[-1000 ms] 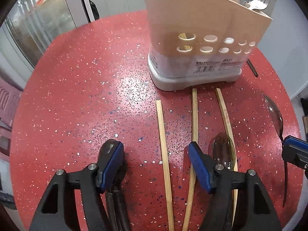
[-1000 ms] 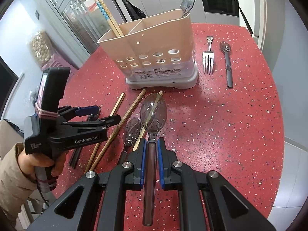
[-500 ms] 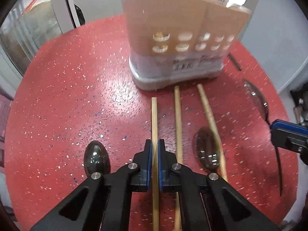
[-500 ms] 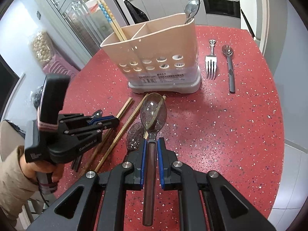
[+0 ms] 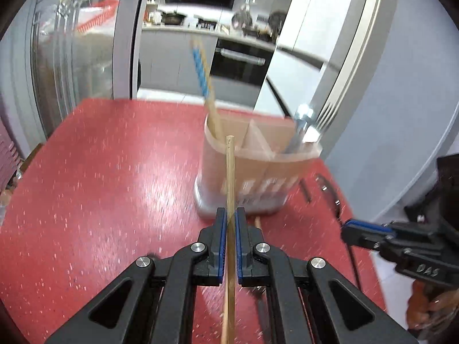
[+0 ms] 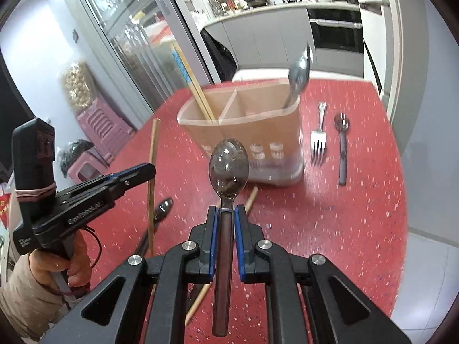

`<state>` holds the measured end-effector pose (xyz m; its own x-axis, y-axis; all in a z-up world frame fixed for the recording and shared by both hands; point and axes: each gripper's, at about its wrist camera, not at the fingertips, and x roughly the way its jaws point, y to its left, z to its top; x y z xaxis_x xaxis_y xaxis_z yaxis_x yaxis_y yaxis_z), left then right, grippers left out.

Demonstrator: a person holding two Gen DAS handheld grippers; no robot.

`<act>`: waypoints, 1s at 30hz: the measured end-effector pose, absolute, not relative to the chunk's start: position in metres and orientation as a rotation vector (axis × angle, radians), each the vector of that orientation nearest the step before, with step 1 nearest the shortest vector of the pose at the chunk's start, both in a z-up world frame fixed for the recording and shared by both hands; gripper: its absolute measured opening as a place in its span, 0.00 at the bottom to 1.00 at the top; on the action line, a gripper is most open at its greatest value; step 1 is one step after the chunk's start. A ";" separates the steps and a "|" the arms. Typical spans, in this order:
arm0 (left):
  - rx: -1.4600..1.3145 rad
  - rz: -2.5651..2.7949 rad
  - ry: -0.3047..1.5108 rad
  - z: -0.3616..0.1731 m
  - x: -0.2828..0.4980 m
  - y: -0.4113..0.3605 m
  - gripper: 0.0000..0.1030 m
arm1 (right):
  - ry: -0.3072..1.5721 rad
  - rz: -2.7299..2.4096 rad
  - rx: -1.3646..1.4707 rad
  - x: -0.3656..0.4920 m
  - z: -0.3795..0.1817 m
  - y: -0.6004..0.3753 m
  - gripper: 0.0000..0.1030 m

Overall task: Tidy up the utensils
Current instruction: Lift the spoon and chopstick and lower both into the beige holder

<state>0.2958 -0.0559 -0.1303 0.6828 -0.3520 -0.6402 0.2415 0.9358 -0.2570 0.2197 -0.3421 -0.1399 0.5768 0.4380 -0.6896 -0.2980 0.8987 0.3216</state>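
- done so far: the beige utensil caddy [image 6: 243, 132] stands on the red speckled table [image 6: 344, 215]; its left compartment holds patterned chopsticks [image 6: 195, 86], its right compartment a metal spoon [image 6: 298, 71] and, in the left wrist view, a fork.
- in hand: the left gripper [image 5: 229, 223] is clamped on a bamboo chopstick [image 5: 230, 177], lifted clear of the table, its tip lined up with the caddy's left compartment.
- the right gripper [image 6: 226, 215] is closed on the dark handle of a clear-bowled spoon [image 6: 228, 166], raised in front of the caddy.
- judged remaining: both held items, a loose fork [image 6: 318, 140], a small dark-handled spoon [image 6: 342, 149], further chopsticks and a dark spoon [image 6: 162, 209] lie on the table.
- change from half a second earlier: the left gripper has lifted the chopstick off the table and tilted upward; the right gripper has risen with its spoon.
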 end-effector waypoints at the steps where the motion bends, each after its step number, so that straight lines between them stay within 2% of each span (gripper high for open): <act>1: -0.164 -0.340 0.727 -0.121 0.297 -0.055 0.29 | 0.839 0.435 0.179 0.221 -0.134 -0.342 0.12; 16: -0.214 -0.339 0.461 -0.004 0.352 -0.046 0.29 | 0.642 0.414 0.205 0.286 -0.053 -0.344 0.12; 22: -0.212 -0.305 0.416 0.009 0.386 -0.054 0.29 | 0.584 0.389 0.222 0.322 -0.048 -0.339 0.12; 30: -0.218 -0.260 0.370 -0.007 0.424 -0.069 0.29 | 0.517 0.335 0.170 0.356 -0.070 -0.325 0.12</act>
<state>0.4236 -0.0693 -0.0074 0.8998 -0.2888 -0.3271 0.2097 0.9436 -0.2561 0.3559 -0.3247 -0.0697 0.8168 0.3548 -0.4549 -0.2698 0.9319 0.2422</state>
